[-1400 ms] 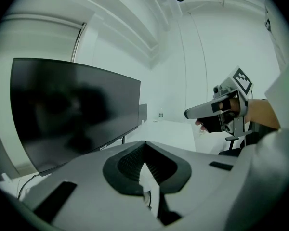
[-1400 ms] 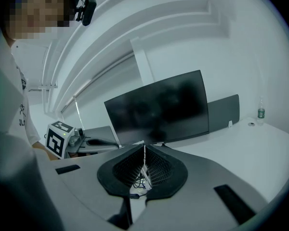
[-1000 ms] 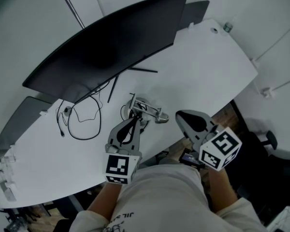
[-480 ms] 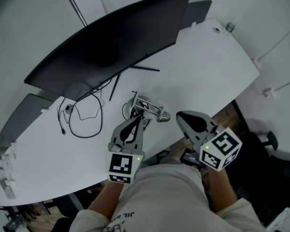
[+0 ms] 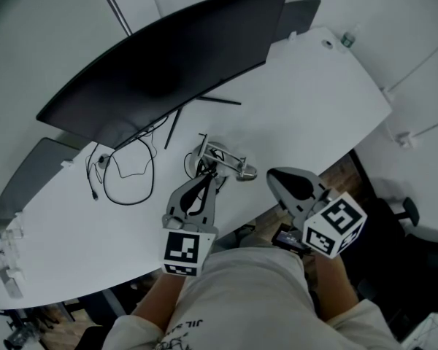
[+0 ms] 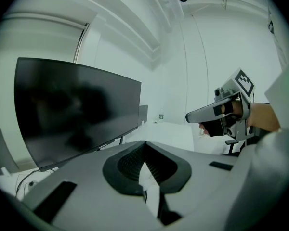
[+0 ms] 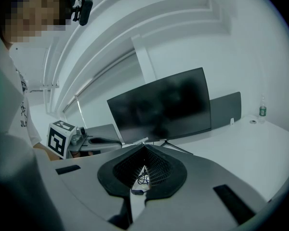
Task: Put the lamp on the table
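The left gripper point(image 5: 206, 184) has its two jaws pressed together at the tips with nothing between them; in the left gripper view point(image 6: 144, 145) only a pale sliver of tabletop shows through the slit lower down. Just ahead of those tips, a little to their right, the lamp point(image 5: 223, 160) lies on the white table point(image 5: 314, 100), a small silver folding desk lamp. Its arm looks folded low, but its base and head are too small and tangled to tell apart, and the gripper body covers its near edge. Neither gripper view shows the lamp clearly. The right gripper point(image 5: 272, 174) hangs off the table's near edge, to the right of the lamp and apart from it, jaws also closed tip to tip on nothing point(image 7: 144, 147); a scrap of wire shows through the slit beneath them. Beyond both claws stands a wide curved monitor point(image 5: 168, 57), its screen dark, and to the far left of the left claw a black cable point(image 5: 124, 182) loops over the table. Dark flat panels point(image 5: 299, 13) peek out behind the monitor, mostly hidden. A small bottle point(image 7: 262, 110) stands far off to the right claw's right. The right gripper's marker cube point(image 5: 334, 224) partly hides a dark object, which cannot be identified.
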### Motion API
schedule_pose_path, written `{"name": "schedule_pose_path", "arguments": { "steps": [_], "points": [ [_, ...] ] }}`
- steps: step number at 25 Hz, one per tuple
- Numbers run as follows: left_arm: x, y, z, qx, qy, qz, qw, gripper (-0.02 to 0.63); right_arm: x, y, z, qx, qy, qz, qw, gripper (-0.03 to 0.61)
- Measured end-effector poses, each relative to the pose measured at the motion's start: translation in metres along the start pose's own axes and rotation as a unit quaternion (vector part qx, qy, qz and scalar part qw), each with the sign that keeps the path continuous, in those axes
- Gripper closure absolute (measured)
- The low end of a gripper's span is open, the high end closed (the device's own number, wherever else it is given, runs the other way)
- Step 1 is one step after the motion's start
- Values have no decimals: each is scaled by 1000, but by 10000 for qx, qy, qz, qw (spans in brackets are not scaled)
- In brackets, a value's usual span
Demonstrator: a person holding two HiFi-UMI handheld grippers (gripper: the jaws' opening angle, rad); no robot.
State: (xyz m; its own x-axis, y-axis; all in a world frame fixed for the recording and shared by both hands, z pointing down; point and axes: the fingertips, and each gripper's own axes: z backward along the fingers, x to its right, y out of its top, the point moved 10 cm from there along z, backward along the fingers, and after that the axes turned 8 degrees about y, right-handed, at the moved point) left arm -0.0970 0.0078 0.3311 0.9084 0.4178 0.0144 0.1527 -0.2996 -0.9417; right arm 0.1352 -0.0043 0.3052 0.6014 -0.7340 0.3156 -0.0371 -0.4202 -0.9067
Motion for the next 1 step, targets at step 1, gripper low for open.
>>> {"name": "schedule_pose_path", "arguments": {
  "steps": [1],
  "points": [
    [0, 0, 0, 8, -2, 17, 10000, 611, 0, 0, 0, -3, 6, 6, 10000, 546]
  ]
}}
